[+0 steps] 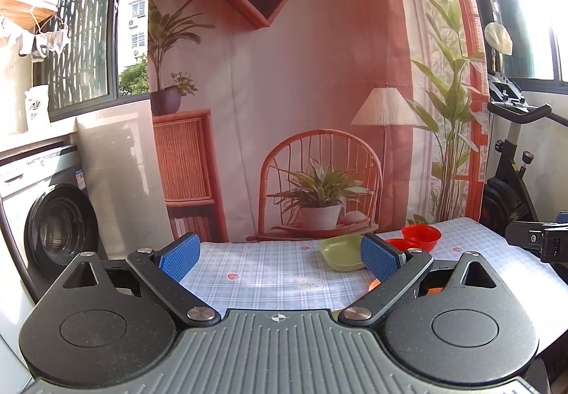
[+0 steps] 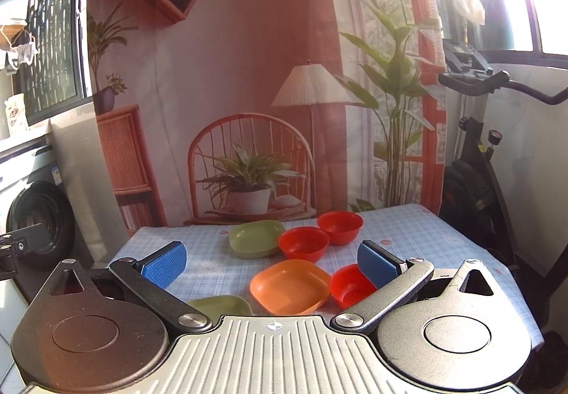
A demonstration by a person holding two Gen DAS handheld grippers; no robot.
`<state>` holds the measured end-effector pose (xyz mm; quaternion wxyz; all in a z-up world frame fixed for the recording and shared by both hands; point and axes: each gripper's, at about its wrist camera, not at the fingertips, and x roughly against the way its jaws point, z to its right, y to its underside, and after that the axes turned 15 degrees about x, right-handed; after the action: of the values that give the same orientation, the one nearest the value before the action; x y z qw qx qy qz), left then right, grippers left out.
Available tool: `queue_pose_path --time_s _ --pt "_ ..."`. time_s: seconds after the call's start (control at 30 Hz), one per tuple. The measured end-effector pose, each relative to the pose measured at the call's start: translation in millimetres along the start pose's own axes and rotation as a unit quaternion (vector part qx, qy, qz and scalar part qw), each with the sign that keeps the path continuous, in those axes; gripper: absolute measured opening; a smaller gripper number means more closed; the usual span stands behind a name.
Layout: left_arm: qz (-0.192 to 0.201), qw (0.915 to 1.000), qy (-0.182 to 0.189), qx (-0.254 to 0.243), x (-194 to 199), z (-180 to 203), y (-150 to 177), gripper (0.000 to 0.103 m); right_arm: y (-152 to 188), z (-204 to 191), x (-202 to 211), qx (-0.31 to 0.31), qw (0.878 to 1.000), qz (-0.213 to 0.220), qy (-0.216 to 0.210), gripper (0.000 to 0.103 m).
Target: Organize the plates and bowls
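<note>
Far left, at nine o'clock: a front-loading washing machine (image 1: 60, 227), a white bag (image 1: 37, 106) on top with print too blurred to read. Behind the counter (image 2: 408, 227), checked cloth over it, a printed backdrop (image 2: 248, 92) of shelves, a lamp and potted plants.

Left gripper (image 1: 280, 255) over the bare left part of the counter, jaws spread wide, nothing between the blue pads (image 1: 179, 257). Right gripper (image 2: 271, 260) likewise wide open and empty, above the dishes.

Counted in the right wrist view: two green square plates, one orange, three red bowls. Near green plate (image 2: 222, 305) at six o'clock, half hidden by the gripper body. Far green plate (image 2: 255, 237) at twelve. Orange plate (image 2: 289, 285) dead centre, just beside the nearest red bowl (image 2: 349, 285), itself partly behind the right pad. Two more red bowls (image 2: 303, 243) (image 2: 340, 225) side by side at one o'clock.

Far right, at three o'clock: an exercise bike (image 2: 475, 159).
</note>
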<state>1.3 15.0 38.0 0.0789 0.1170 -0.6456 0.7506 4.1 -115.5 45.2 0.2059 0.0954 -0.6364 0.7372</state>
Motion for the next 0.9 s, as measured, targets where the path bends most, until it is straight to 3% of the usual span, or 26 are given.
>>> queue_pose_path --time_s 0.2,0.37,0.7,0.9 --pt "0.034 0.9993 -0.007 0.016 -18 -7 -37 0.098 -39 9 -26 -0.031 0.999 0.024 -0.031 0.103" --pt "0.051 0.9978 -0.007 0.043 -47 -14 -59 0.098 -59 8 -69 -0.027 0.998 0.061 -0.012 0.103" --pt "-0.005 0.9996 -0.018 0.021 -150 -19 -45 0.098 -40 -7 -183 -0.012 1.000 0.026 -0.006 0.098" --pt "-0.088 0.9958 0.002 0.026 -199 -35 -6 0.097 -9 -19 -217 0.008 1.000 -0.015 -0.019 0.095"
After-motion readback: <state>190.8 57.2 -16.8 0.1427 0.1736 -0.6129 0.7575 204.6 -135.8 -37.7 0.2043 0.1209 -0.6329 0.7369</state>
